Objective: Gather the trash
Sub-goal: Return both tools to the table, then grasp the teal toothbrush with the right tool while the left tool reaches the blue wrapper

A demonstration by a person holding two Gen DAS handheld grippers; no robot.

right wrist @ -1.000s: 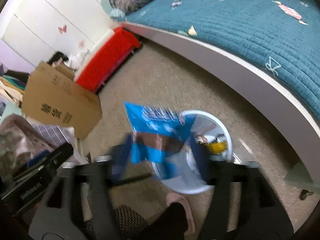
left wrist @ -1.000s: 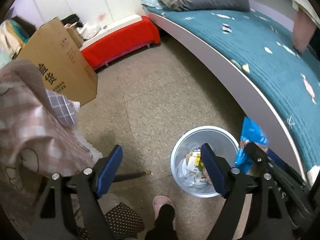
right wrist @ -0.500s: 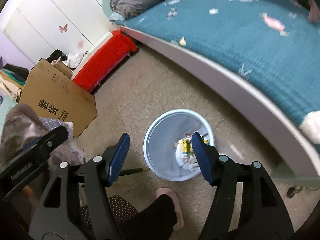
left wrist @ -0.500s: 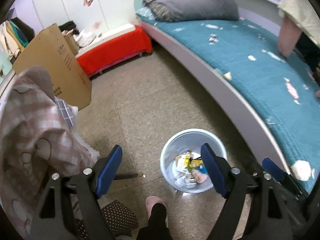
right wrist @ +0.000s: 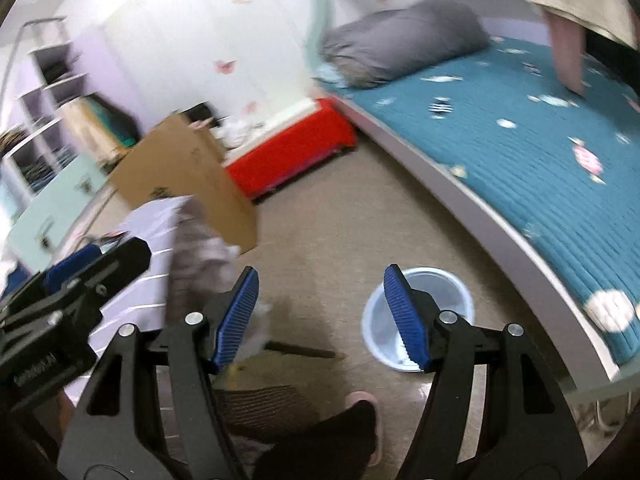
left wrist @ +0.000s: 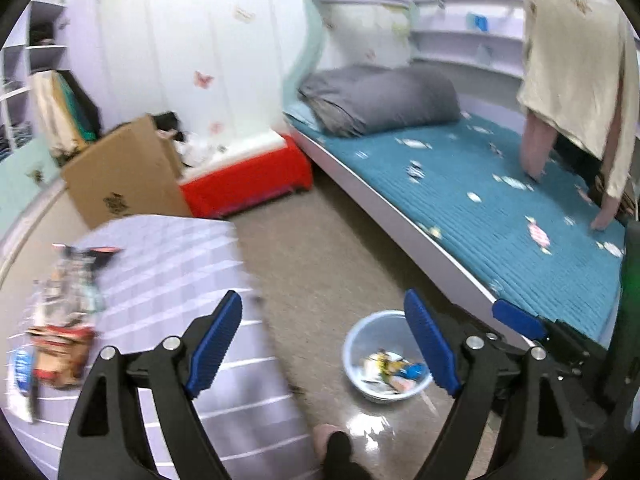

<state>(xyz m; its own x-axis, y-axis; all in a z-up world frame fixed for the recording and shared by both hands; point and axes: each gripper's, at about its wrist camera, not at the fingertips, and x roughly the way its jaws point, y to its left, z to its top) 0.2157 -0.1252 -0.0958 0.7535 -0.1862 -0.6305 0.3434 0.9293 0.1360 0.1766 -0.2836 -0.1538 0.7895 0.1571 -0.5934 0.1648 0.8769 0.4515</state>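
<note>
- Wrappers (left wrist: 60, 320) lie in a blurred heap on the checked cloth of the desk (left wrist: 168, 248), near its left edge.
- A cardboard box (left wrist: 124, 176) stands past the desk's far edge, beside a red bench (left wrist: 248, 180).
- The left tongs (left wrist: 324, 340) are empty, their blue pads spreading wider, above the desk's right edge and the floor.
- The right tongs (right wrist: 320, 316) stand spread with nothing between the pads.
- A pale trash bin (left wrist: 360, 384) sits on the floor right of the desk, near the bed's frame, with wrappers inside.
- The teal bed (left wrist: 500, 208) carries scattered scraps (left wrist: 538, 236) and a grey pillow (left wrist: 380, 100) at its far end.
</note>
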